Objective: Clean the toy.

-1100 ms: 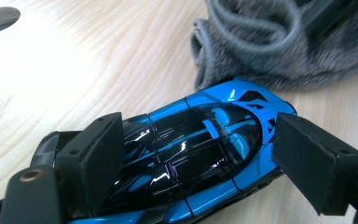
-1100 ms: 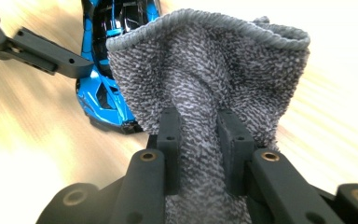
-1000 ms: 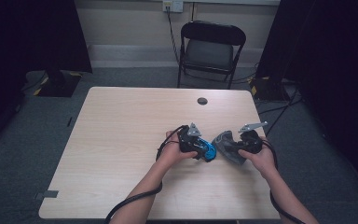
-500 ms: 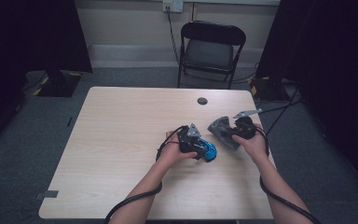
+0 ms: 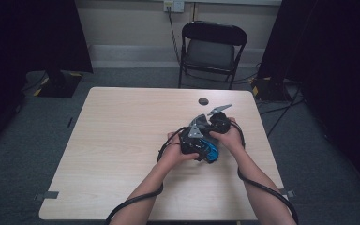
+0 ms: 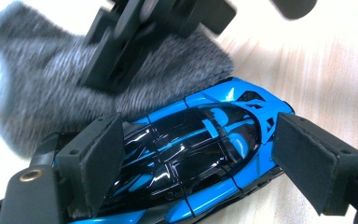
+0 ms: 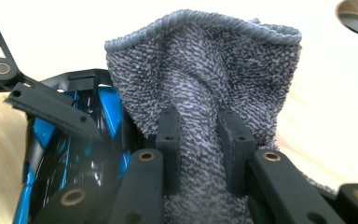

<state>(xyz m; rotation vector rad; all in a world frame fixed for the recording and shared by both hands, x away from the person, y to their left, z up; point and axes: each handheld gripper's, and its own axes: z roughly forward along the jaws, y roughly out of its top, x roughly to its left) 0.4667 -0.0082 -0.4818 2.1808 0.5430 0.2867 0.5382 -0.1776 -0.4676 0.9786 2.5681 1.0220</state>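
A glossy blue and black toy car [image 6: 200, 140] sits between the pads of my left gripper [image 6: 203, 158], just above the table [image 5: 122, 140]. That gripper is shut on the car across its width. My right gripper [image 7: 199, 154] is shut on a bunched grey terry cloth [image 7: 205, 70]. It holds the cloth against the car's far side [image 7: 51, 154]. In the left gripper view the cloth [image 6: 32, 93] lies on the car's upper left edge, under the right gripper's black jaws. In the high view both hands meet right of the table's middle, around the car [image 5: 211, 152].
A small black round object [image 5: 203, 101] lies on the table beyond the hands, near the far edge. A black folding chair [image 5: 213, 49] stands behind the table. Cables trail from both grippers along the forearms toward the near edge.
My right gripper has carried the grey cloth left and toward the far edge, up against the car. The left gripper and the car have stayed where they were.
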